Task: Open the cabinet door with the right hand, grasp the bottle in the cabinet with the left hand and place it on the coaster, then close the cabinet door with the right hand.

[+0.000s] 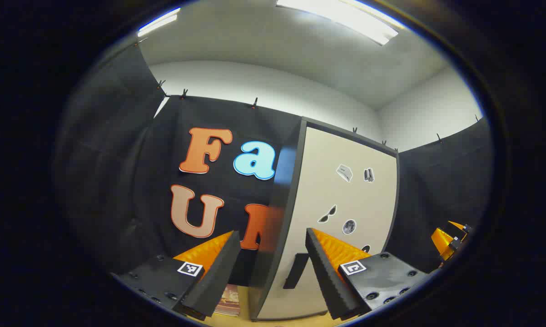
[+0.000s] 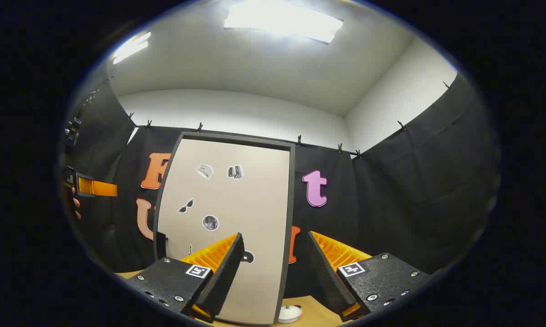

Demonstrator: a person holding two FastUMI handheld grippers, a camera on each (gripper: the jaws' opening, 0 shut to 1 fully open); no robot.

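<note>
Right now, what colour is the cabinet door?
Beige with a dark frame, clearest in the right gripper view.

A staged recording booth inside a plain room.

Black cloth (image 2: 414,181) clipped along its top edge walls the space at mid-frame; above it, bare white walls (image 2: 236,109) and ceiling light panels (image 2: 282,18); a sticker-dotted cabinet (image 2: 227,218) stands at centre.

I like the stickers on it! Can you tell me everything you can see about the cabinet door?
The cabinet door is a tall, flat, beige panel with a dark frame around its edge. It looks smooth, like painted board. Small black-and-white stickers dot its front, among them sunglasses and a moon. A dark handle sits low on its left side. It stands upright on the wooden table and looks shut. Nothing touches it; both tools are apart from it.
</note>
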